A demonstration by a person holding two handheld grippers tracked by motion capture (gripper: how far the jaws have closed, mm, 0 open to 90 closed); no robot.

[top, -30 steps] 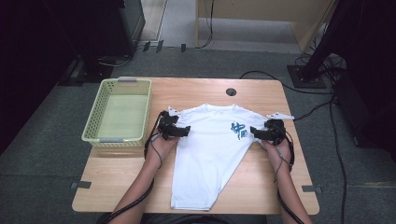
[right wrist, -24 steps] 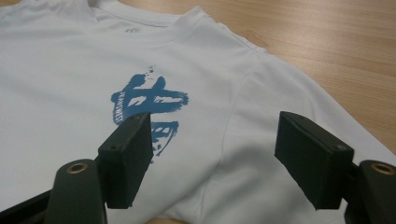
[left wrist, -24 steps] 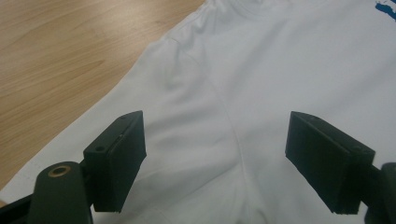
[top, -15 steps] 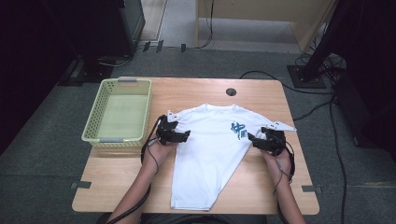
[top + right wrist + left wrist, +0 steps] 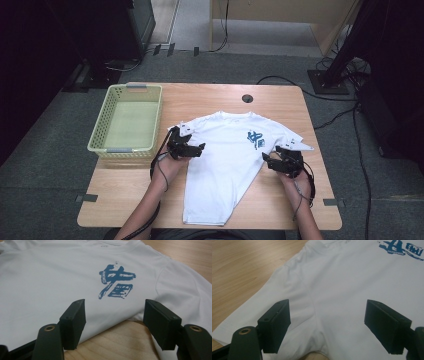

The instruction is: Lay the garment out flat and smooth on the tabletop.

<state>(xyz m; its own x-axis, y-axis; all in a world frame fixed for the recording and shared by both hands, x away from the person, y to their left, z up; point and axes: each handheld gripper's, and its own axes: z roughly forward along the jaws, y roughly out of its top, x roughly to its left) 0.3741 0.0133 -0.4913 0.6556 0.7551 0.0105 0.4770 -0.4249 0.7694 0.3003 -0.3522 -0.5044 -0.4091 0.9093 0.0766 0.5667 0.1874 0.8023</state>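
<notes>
A white T-shirt (image 5: 225,160) with a blue print (image 5: 255,139) lies flat on the wooden table (image 5: 125,200), its lower right side folded in on a slant. My left gripper (image 5: 199,148) hovers open over the shirt's left sleeve and armpit, jaws pointing right. In the left gripper view its jaws (image 5: 327,307) stand wide above the white cloth (image 5: 332,277). My right gripper (image 5: 267,159) sits at the shirt's slanted right edge below the right sleeve (image 5: 295,142). Its jaws (image 5: 115,305) have just been closing but remain open, above the shirt's edge (image 5: 50,290) and bare wood, gripping nothing.
An empty yellow-green plastic basket (image 5: 120,150) stands at the table's left edge, just left of my left hand. A round cable hole (image 5: 247,98) lies behind the shirt's collar. Cables run over the floor on the right.
Both grippers have drawn back toward the near side of the table. The right one left the sleeve and now sits lower, at the folded edge. The shirt has not moved.
</notes>
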